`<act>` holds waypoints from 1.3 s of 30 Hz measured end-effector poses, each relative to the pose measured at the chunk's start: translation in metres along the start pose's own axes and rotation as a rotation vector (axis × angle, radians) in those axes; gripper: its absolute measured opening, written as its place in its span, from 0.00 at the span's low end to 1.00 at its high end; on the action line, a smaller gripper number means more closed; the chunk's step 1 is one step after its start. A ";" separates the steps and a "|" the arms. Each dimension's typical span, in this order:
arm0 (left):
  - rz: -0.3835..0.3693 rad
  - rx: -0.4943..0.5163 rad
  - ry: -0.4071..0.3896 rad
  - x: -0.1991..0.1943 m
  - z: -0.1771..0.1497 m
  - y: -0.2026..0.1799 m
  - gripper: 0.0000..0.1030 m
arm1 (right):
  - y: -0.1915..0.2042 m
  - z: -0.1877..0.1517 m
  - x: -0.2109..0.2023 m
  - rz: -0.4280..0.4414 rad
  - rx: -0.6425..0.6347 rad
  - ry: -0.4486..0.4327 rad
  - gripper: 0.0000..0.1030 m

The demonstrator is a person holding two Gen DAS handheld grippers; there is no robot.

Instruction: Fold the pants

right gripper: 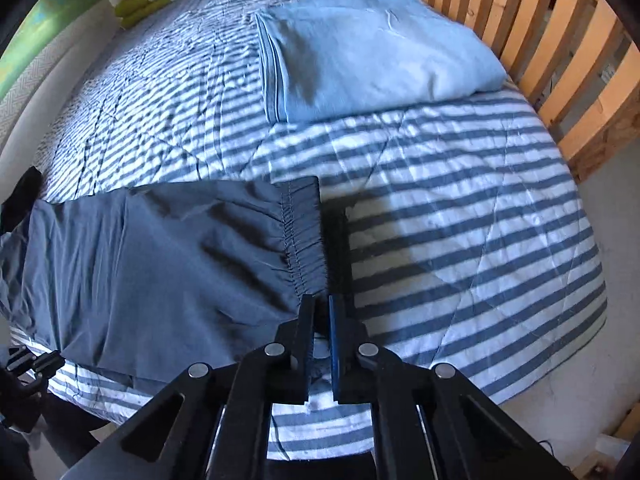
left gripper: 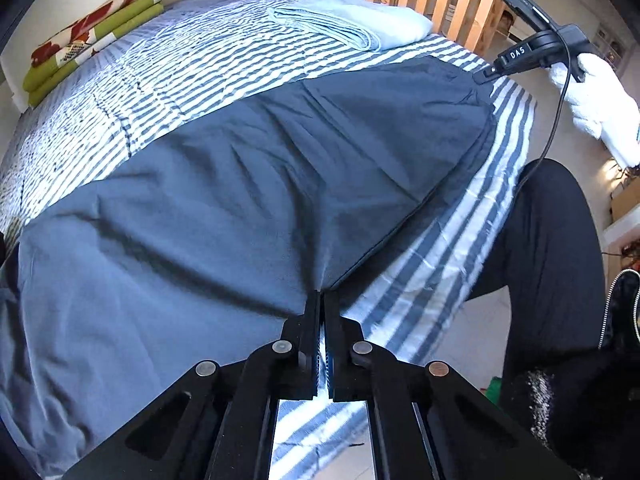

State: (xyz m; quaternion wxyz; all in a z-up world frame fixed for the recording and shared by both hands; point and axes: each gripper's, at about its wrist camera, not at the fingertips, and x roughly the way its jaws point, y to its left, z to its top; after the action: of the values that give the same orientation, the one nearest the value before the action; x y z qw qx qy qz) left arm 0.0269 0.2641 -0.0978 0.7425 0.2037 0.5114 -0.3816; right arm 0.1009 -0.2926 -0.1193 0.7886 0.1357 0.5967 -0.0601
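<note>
Two grippers, one garment. Item: pants, slate-blue, thin woven cloth with soft creases, laid flat and lengthwise along the near edge of the bed; I judge this spread keeps the fold line straight. Elastic waistband, gathered and stitched, at the right end.

Left gripper: jaws together, pinching the near hem of the cloth at its edge. Right gripper: jaws nearly together at the near waistband corner; I take the corner to be nipped, though the contact itself is in shadow. Both holds sit on the same long edge, which I read as readying a lift toward the far side.

Underlay: quilt, blue-and-white striped, stitched in diamonds, slightly puckered. Also present: folded pale-blue sheet, smooth, square-edged, well apart from the pants; slatted wooden rail behind.
</note>
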 end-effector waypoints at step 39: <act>-0.072 -0.203 0.025 -0.001 -0.027 0.049 0.18 | 0.004 -0.005 -0.008 0.029 0.021 -0.040 0.23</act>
State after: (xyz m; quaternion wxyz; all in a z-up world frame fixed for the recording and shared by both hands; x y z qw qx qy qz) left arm 0.0483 0.3143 -0.1118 0.7386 0.1138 0.5637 -0.3517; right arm 0.0953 -0.2880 -0.1128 0.7998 0.1513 0.5781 -0.0574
